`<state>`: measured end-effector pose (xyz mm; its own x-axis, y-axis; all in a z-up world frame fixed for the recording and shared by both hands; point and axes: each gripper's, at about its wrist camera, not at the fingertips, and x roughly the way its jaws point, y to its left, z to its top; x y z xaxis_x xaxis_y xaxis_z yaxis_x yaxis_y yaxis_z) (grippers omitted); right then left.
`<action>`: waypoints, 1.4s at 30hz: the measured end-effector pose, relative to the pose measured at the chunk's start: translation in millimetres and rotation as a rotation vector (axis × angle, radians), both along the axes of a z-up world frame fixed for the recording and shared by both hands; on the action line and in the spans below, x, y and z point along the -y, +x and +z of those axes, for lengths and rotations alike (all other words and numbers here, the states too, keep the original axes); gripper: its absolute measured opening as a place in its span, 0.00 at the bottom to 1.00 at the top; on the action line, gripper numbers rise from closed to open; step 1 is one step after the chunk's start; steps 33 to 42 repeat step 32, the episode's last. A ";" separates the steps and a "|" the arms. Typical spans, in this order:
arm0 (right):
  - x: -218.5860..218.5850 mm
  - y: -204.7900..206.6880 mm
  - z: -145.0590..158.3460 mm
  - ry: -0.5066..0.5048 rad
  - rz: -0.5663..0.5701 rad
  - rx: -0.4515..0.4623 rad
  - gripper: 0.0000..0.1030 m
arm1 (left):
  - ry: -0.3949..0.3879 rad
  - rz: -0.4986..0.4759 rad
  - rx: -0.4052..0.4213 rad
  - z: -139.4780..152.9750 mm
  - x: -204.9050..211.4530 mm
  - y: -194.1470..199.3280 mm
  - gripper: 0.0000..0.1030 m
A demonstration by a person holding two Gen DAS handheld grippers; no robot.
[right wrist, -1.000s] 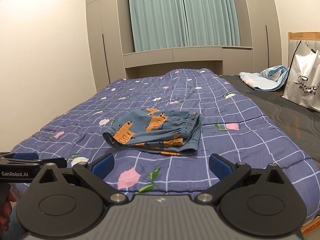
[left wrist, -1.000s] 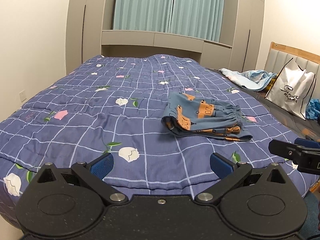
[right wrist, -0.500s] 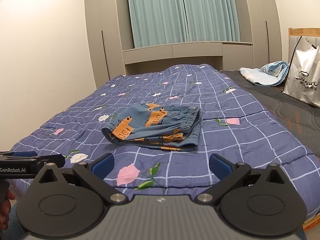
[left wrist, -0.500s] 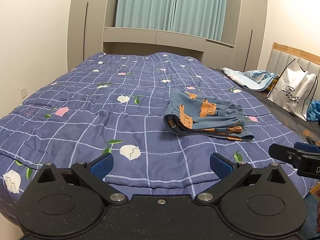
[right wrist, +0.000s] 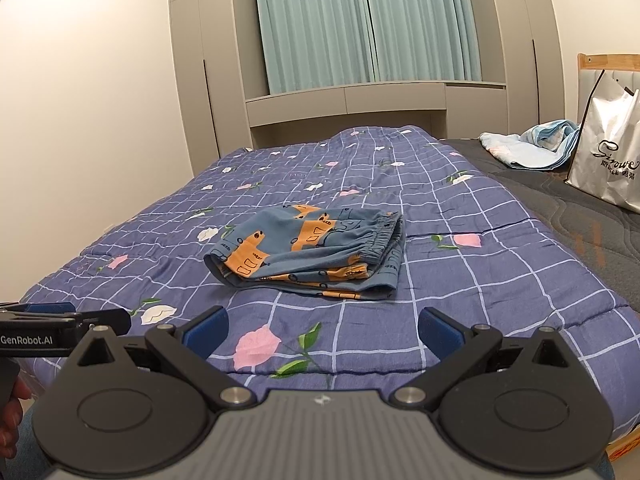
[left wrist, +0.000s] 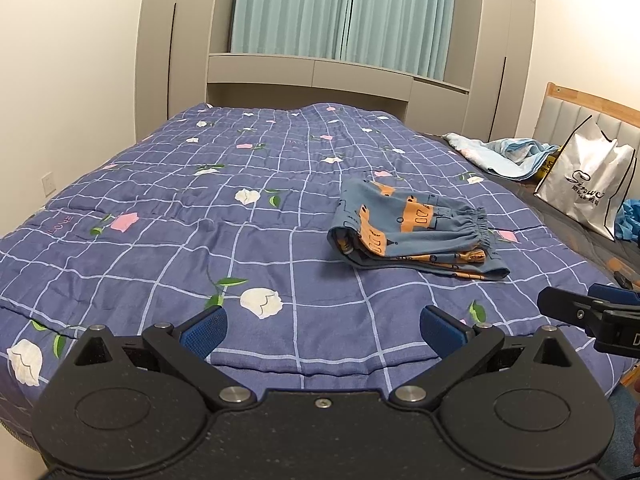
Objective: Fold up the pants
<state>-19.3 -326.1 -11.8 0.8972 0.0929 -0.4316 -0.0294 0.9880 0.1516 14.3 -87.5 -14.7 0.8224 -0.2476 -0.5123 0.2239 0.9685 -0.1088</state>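
Observation:
The blue pants with orange print (left wrist: 416,232) lie folded in a compact bundle on the blue checked quilt (left wrist: 200,240), elastic waistband to the right. They also show in the right wrist view (right wrist: 312,252). My left gripper (left wrist: 322,330) is open and empty, held back near the bed's front edge, left of the pants. My right gripper (right wrist: 322,330) is open and empty, near the front edge, just in front of the pants. Each gripper's tip shows at the edge of the other's view.
A white shopping bag (left wrist: 588,188) and a light blue crumpled cloth (left wrist: 504,156) sit on the dark mattress at the right. Grey cabinets and teal curtains (left wrist: 344,12) stand behind the bed. A white wall runs along the left.
Both grippers have drawn back and risen slightly from the pants. The pants have not moved. Both grippers stay open.

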 end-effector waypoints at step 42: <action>3.7 5.1 -6.3 0.005 0.015 -0.025 1.00 | 0.052 0.012 -0.003 -2.6 4.9 -0.1 0.99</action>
